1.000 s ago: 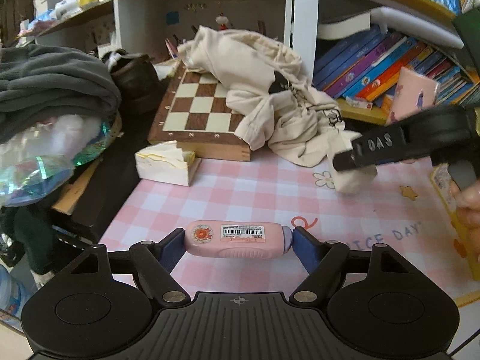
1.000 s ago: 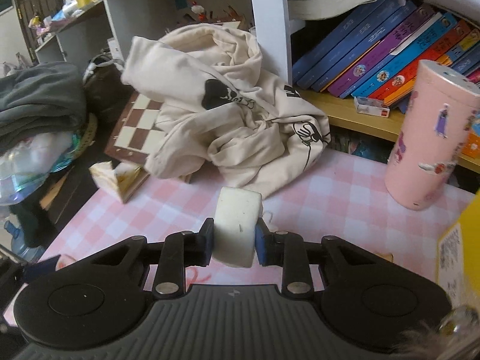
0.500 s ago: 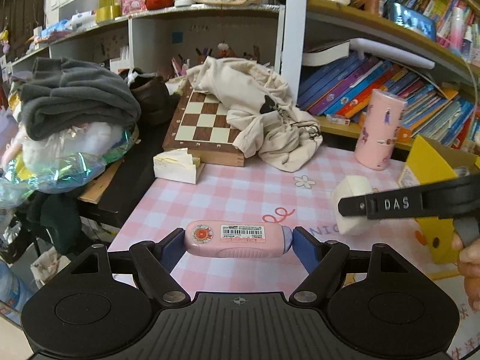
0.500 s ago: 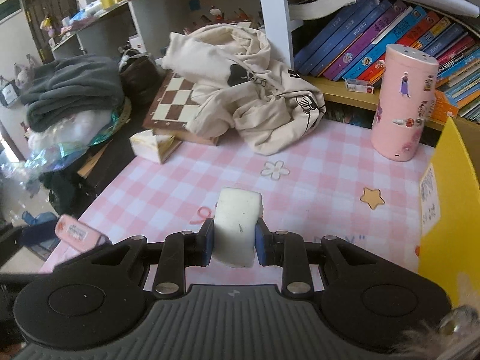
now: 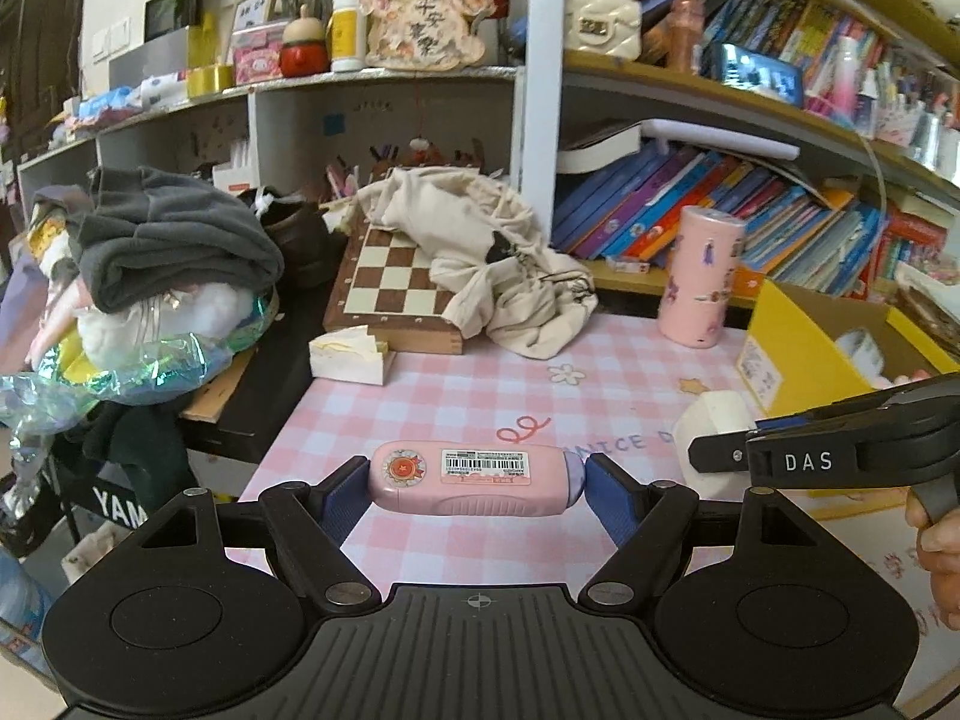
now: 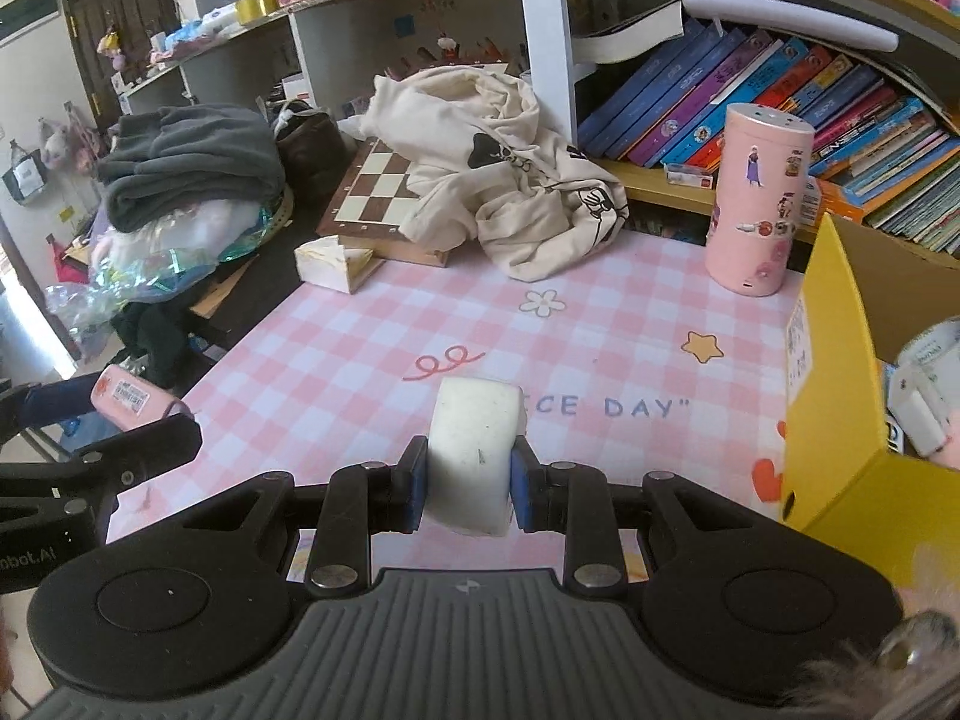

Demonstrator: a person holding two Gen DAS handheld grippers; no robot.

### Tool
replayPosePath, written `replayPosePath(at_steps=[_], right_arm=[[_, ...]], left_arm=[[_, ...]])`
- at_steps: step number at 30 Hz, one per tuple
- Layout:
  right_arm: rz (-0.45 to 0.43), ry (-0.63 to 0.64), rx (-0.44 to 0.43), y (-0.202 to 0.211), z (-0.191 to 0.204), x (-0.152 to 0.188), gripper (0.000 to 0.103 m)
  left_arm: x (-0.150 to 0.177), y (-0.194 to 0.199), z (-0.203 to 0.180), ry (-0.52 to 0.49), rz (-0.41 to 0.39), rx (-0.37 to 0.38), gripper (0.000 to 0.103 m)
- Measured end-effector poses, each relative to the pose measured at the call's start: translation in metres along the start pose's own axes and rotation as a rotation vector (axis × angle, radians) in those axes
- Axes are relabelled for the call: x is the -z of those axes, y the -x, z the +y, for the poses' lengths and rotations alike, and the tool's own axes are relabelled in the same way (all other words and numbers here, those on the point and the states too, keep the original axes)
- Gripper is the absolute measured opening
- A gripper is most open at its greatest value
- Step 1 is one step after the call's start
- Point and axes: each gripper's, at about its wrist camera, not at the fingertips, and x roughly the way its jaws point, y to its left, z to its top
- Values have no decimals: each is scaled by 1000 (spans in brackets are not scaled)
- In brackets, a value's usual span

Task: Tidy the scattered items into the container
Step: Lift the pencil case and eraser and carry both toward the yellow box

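Your left tongs [image 5: 474,477] clamp a pink case [image 5: 474,478] endwise; your right tongs [image 6: 470,483] clamp a white block [image 6: 474,450], above the checked surface [image 6: 360,348] beside the yellow box [image 6: 840,420].

My left gripper [image 5: 477,480] points forward and tilts downward, its blue-padded fingers [image 5: 341,495] set wide and pressing inward from both sides. My right gripper [image 6: 469,483] sits to its right, likewise tipped downward, fingers [image 6: 414,483] drawn close together and clamped. My right hand [image 5: 936,537] grips its handle.
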Motion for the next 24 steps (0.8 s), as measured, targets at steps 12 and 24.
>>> replayPosePath(at_steps=[12,24], right_arm=[[-1,-20,38,43,5,34,26],[28,-76,81,66,-25,65,26]], left_arm=[[15,30,-11,1,-13,88,78],[27,34,-44,-23,30,155,78]])
